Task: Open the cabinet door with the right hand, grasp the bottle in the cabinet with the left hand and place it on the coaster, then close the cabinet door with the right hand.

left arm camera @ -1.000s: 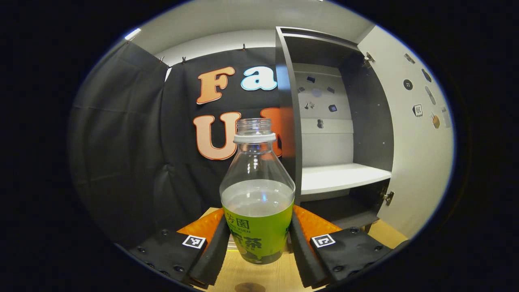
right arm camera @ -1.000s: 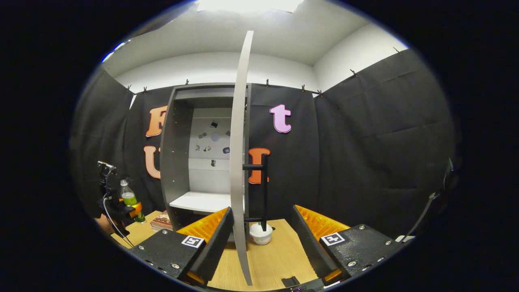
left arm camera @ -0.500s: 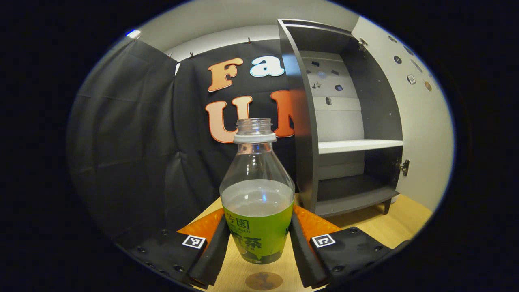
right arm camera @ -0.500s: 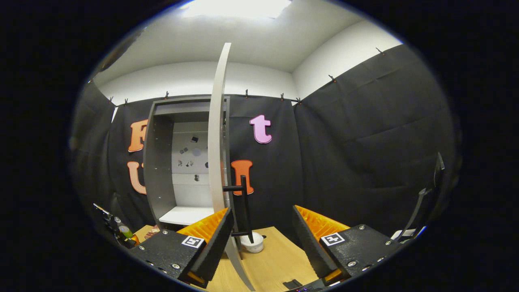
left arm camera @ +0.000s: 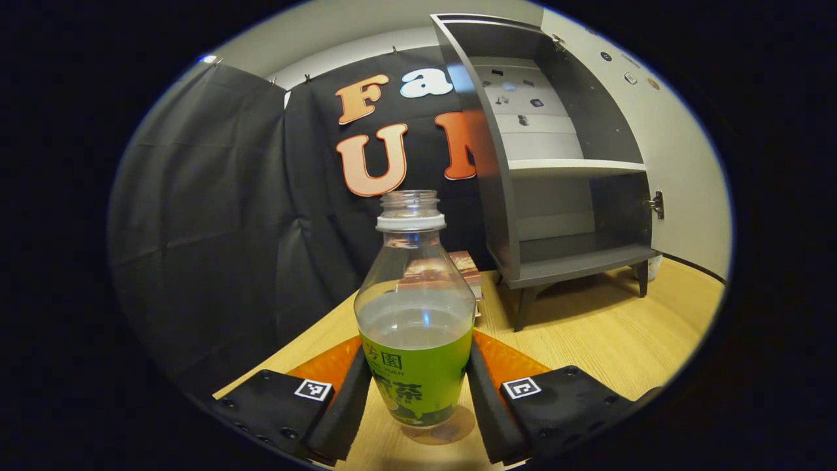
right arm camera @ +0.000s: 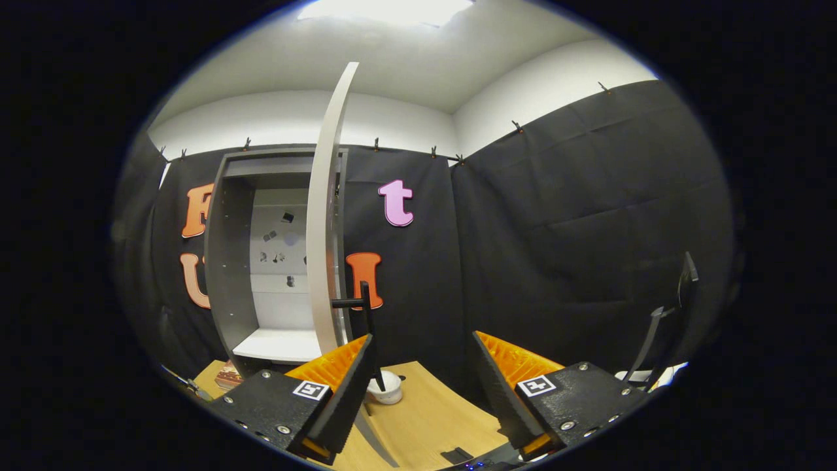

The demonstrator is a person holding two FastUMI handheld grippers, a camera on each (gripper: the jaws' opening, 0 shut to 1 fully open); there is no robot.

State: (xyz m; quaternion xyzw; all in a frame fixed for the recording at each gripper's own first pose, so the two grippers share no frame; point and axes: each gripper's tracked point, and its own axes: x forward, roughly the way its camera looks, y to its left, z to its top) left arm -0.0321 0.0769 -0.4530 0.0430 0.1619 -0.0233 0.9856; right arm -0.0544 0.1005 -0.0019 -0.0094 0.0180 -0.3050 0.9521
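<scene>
Your left gripper (left arm camera: 414, 405) clamps the bottle (left arm camera: 414, 327) upright, just over the coaster (left arm camera: 451, 428) on the table (left arm camera: 588, 340) — your right gripper (right arm camera: 418, 392) gapes wide, empty, facing the open door (right arm camera: 324, 222).

On the bottle (left arm camera: 414, 314), we see a green label (left arm camera: 417, 379) printed with large dark characters and a finer line beneath, too small to make out. Each finger mount of the left gripper (left arm camera: 416, 353) bears a square black-and-white coded marker (left arm camera: 312, 390), as do those of the right gripper (right arm camera: 422, 340). Small stickers (left arm camera: 516, 98) dot the back panel of the cabinet (left arm camera: 497, 163) and the inside of its door (left arm camera: 680, 150); we can read nothing on them.
</scene>
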